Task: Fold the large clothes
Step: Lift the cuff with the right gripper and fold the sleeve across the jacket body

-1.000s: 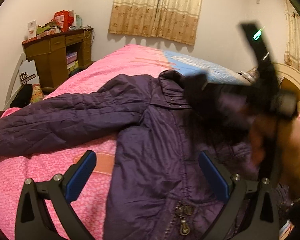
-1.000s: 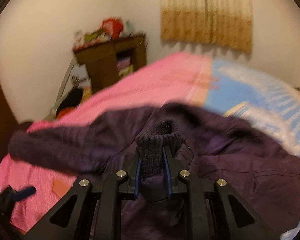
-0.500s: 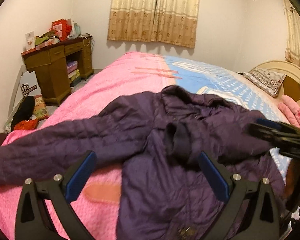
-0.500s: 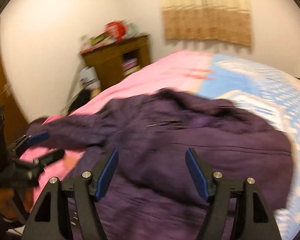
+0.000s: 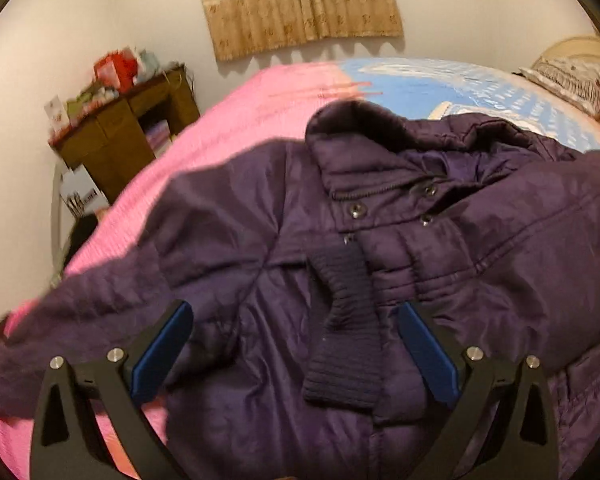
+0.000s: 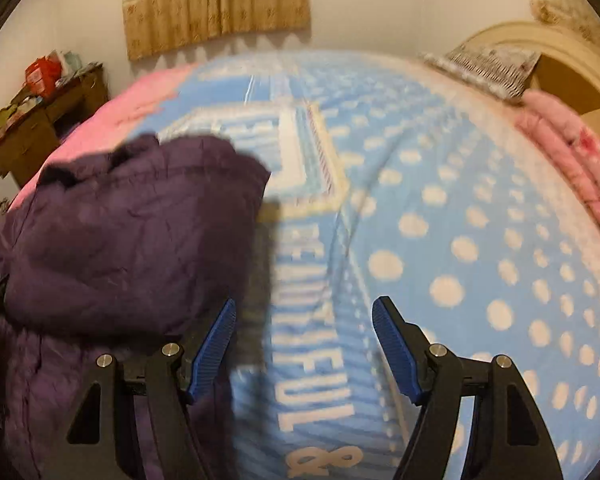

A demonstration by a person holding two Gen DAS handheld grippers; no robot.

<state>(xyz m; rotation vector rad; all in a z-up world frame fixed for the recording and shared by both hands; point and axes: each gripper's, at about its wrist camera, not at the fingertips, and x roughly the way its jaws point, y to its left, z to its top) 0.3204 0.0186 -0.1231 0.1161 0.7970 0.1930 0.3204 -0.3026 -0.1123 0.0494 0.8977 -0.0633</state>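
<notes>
A large dark purple padded jacket [image 5: 380, 264] lies front up on the bed. Its right sleeve is folded across the chest, the ribbed cuff [image 5: 344, 336] lying between my left fingers. Its other sleeve [image 5: 80, 320] stretches out to the left over the pink cover. My left gripper [image 5: 296, 344] is open and empty, low over the jacket's front. My right gripper [image 6: 304, 340] is open and empty, over the blue dotted cover, just right of the jacket's edge [image 6: 132, 236].
The bed has a pink cover [image 5: 236, 116] on the left and a blue polka-dot cover [image 6: 460, 240] on the right. A wooden desk [image 5: 124, 132] with clutter stands at the far left wall. A pillow [image 6: 488, 64], pink quilt [image 6: 568, 160] and headboard lie far right.
My right gripper let go of the sleeve cuff, opened and swung right over the blue cover. The cuff now lies on the chest. My left gripper moved closer over the jacket.
</notes>
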